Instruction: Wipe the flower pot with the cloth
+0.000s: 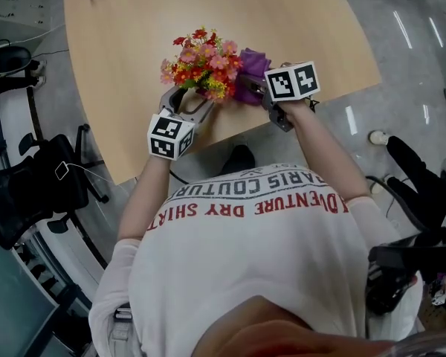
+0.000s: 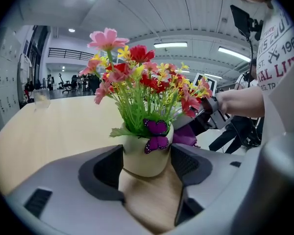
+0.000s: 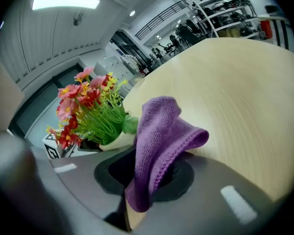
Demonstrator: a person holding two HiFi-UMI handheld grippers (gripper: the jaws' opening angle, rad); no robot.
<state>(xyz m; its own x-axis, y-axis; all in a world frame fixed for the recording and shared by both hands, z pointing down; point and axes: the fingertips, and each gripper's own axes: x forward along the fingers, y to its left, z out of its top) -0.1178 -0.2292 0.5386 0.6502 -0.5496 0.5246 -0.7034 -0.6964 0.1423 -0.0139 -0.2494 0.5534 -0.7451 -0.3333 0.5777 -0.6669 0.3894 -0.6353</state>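
A cream flower pot [image 2: 146, 159] with a purple butterfly and red, pink and yellow flowers [image 1: 202, 64] stands near the front edge of the wooden table [image 1: 134, 28]. My left gripper [image 1: 187, 104] reaches in from the left, and its two dark pads lie against the pot's sides, so it is shut on the pot [image 2: 147, 163]. From the right, my right gripper [image 1: 262, 88] is shut on a purple cloth [image 3: 159, 131], which bunches up above its jaws. The cloth [image 1: 251, 74] sits right beside the flowers. In the head view the blooms hide the pot.
The table's front edge runs just below both grippers. A small clear cup [image 2: 41, 98] stands at the far end of the table. Black office chairs [image 1: 30, 192] crowd the floor to the left, and more dark gear [image 1: 424, 199] is at the right.
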